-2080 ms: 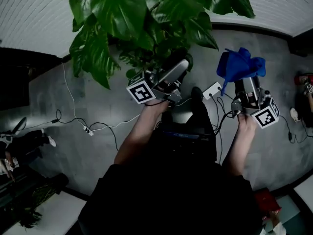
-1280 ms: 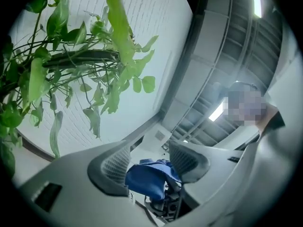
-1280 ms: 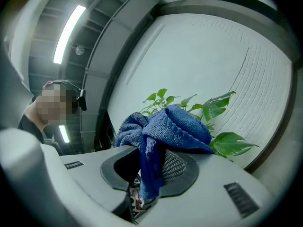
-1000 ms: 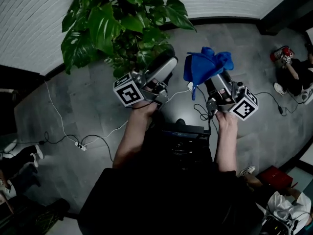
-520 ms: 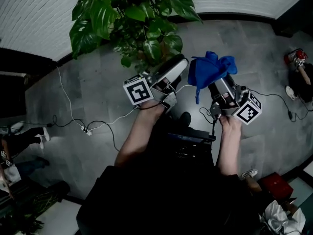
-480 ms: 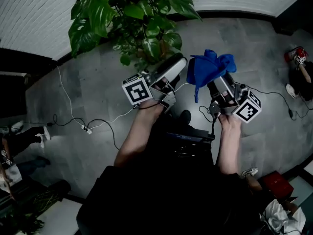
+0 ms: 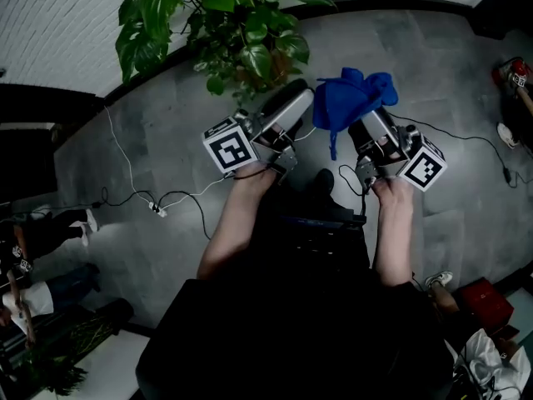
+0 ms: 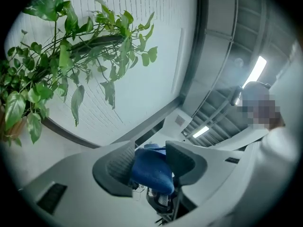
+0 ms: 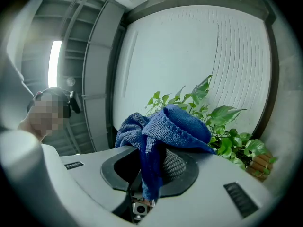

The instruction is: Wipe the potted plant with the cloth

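The potted plant (image 7: 241,40) stands at the top of the head view, against the wall. It also shows in the left gripper view (image 8: 47,70) and the right gripper view (image 9: 227,131). My right gripper (image 7: 360,117) is shut on the bunched blue cloth (image 7: 354,98), which drapes over its jaws (image 9: 149,161) as a thick fold (image 9: 165,126). My left gripper (image 7: 304,98) points at the cloth's left edge. Its jaws (image 8: 147,163) have just been closing, and blue cloth (image 8: 151,171) fills the gap between the pads. Both grippers hang short of the leaves.
White cables (image 7: 175,198) and a power strip (image 7: 156,209) lie on the grey floor to the left. A white ribbed wall (image 7: 58,23) backs the plant. Other people's legs show at the left edge (image 7: 50,223) and right edge (image 7: 516,73). The plant's woven pot (image 9: 260,164) stands low.
The plant has slid toward the top of the head view as both grippers drew back from it. The left gripper closed the gap to the cloth and now stays beside it.
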The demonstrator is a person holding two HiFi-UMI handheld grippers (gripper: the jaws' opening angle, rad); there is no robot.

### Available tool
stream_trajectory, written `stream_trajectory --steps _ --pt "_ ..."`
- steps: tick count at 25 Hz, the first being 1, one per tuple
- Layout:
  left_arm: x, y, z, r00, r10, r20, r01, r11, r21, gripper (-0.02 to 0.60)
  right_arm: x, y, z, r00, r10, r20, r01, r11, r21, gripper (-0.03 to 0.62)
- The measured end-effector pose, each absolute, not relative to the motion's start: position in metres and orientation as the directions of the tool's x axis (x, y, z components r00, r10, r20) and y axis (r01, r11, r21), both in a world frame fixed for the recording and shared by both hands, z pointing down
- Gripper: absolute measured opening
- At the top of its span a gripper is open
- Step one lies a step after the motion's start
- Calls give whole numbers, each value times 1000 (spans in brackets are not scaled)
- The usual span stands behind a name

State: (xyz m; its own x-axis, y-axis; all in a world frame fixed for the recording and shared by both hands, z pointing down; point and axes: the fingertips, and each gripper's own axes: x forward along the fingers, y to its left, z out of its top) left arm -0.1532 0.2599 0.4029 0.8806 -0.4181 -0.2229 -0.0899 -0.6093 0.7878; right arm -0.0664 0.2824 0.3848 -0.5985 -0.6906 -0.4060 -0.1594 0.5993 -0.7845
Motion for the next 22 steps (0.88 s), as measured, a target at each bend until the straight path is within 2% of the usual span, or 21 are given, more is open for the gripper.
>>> stream_trajectory --steps 6,15,22 --pt "-170 270 393 896 -366 -251 -42 -633 773 215 -82 293 374 -568 -718 -403 -218 603 -767 101" --pt "-239 273 396 900 -335 -277 12 -618 786 215 -159 302 375 -549 -750 -369 -248 568 -784 101" --pt "-264 281 398 903 -306 -303 60 -608 792 215 -187 314 374 -533 -777 -335 -300 543 -784 101"
